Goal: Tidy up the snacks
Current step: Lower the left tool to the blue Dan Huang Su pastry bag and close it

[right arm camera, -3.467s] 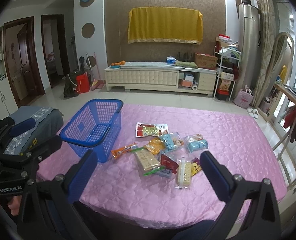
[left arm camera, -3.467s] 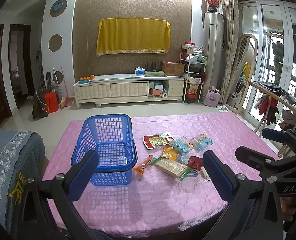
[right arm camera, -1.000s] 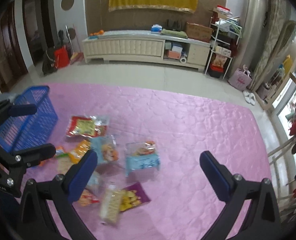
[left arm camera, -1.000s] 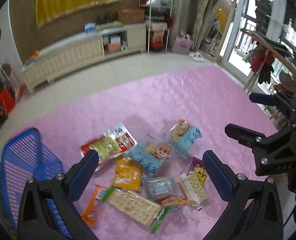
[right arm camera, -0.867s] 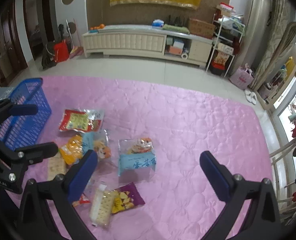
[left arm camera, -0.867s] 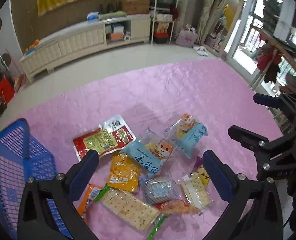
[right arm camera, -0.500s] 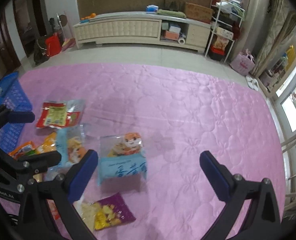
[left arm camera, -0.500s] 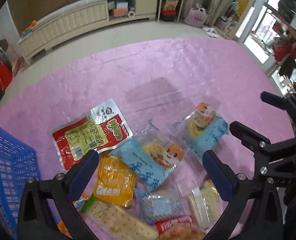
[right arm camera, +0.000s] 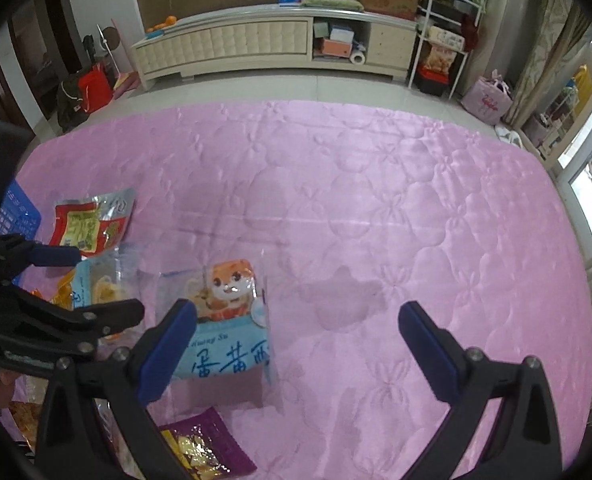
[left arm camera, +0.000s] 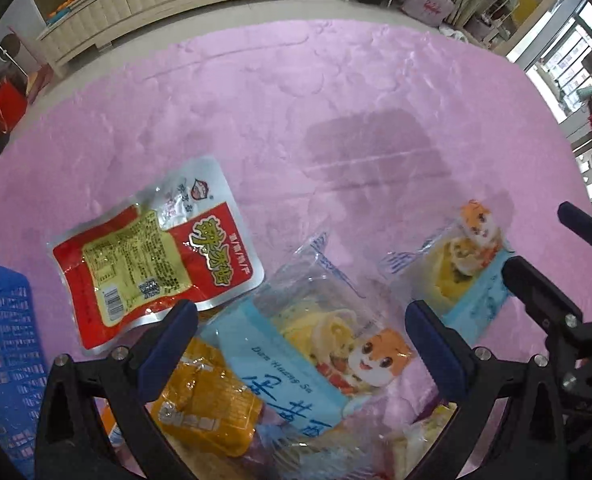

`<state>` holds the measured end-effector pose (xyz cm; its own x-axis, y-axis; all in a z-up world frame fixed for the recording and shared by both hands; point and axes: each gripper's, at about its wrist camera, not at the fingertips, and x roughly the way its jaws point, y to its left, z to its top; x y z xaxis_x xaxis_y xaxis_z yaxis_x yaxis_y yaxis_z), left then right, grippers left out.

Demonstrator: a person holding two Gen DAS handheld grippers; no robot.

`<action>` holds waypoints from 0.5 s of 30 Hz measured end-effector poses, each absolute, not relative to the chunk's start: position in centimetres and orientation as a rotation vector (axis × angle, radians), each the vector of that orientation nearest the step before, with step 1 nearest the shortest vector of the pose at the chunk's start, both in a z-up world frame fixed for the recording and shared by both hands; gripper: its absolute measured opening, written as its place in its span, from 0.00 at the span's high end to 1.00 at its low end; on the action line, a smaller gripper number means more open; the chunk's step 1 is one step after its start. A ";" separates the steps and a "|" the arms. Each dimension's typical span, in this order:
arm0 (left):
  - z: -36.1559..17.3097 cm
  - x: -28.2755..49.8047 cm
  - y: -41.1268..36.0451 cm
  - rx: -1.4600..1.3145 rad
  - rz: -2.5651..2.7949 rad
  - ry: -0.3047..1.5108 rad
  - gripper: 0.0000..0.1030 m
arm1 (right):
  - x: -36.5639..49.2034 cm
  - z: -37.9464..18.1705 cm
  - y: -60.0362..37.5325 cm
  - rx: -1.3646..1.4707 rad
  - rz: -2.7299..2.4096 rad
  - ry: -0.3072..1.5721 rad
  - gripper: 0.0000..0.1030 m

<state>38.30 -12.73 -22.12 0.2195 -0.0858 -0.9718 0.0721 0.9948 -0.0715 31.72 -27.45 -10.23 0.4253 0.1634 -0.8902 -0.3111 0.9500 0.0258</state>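
Observation:
Snack packets lie on the pink tablecloth [left arm camera: 296,80]. My left gripper [left arm camera: 299,316] is open, low over a blue-and-clear cat packet [left arm camera: 315,344], which sits between its fingers. A red packet [left arm camera: 152,252] lies to its left and an orange packet [left arm camera: 204,404] near the left finger. A second blue cat packet [left arm camera: 467,268] lies to the right. My right gripper [right arm camera: 296,316] is open above the cloth, its left finger beside that second cat packet [right arm camera: 224,320]. A purple packet [right arm camera: 204,448] lies below it. The blue basket [left arm camera: 0,352] is at the left edge.
The right gripper's body [left arm camera: 551,308] shows at the right of the left wrist view. The left gripper [right arm camera: 56,312] shows at the left of the right wrist view. A cream cabinet [right arm camera: 264,40] and shelves [right arm camera: 443,32] stand beyond the table. Bare cloth [right arm camera: 415,208] spreads right.
Both grippers have dropped lower and closer over the snack pile, so the packets look larger. The basket has slid almost out of view to the left. Both stay open.

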 end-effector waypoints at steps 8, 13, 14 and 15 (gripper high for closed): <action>-20.7 37.1 -14.4 0.046 -0.176 1.344 0.37 | 31.3 -10.3 -27.7 -0.106 0.313 1.126 0.01; -18.2 35.9 -13.6 0.010 -0.194 1.310 0.69 | 30.9 -9.3 -27.7 -0.077 0.360 1.121 0.01; -17.7 35.6 -13.3 0.010 -0.190 1.303 0.71 | 30.9 -9.2 -27.5 -0.073 0.371 1.124 0.01; -17.6 35.4 -12.8 0.010 -0.192 1.299 0.71 | 30.8 -9.2 -27.3 -0.074 0.381 1.129 0.01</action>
<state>35.41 -12.84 -17.60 0.2546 -0.1362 -0.9574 0.1469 0.9840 -0.1009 30.84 -27.29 -9.16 0.3708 0.2600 -0.8916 -0.3339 0.9331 0.1332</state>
